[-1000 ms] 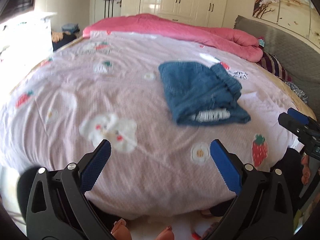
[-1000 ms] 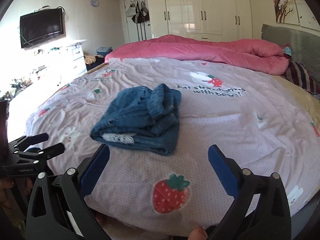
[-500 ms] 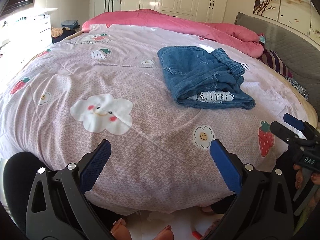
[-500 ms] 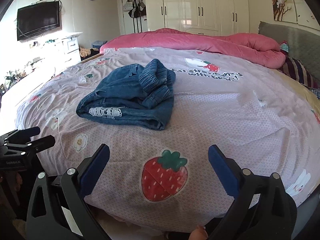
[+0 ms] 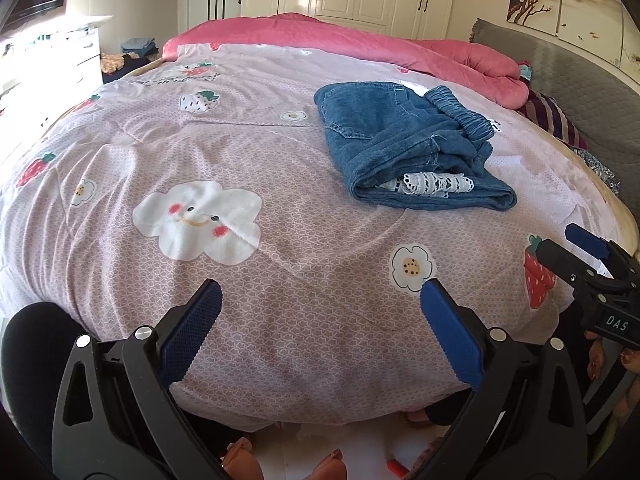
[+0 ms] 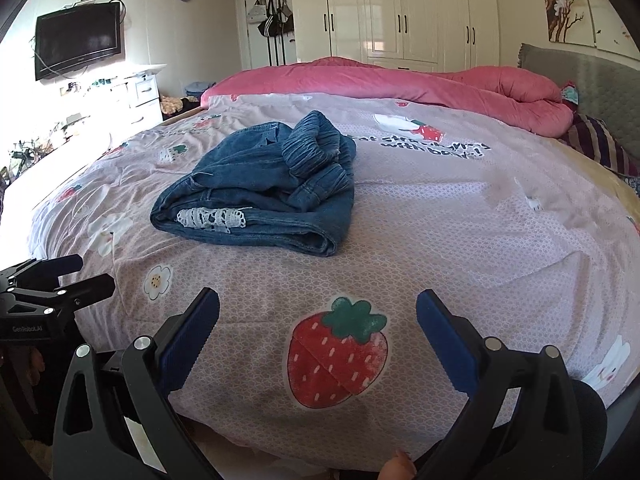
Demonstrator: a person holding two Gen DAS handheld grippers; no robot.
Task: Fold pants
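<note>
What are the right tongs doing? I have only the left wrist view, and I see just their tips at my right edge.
Observer: The right tongs are open and empty, above a strawberry print near the edge of the bed.
Operator: Do they touch the jeans?
Observer: No. The jeans lie farther in on the cover, well apart from the blue pads.
Operator: Does the fold lie flat on your side?
Observer: Not quite. In the right wrist view the ribbed waistband rises in a bunched heap on top.
</note>
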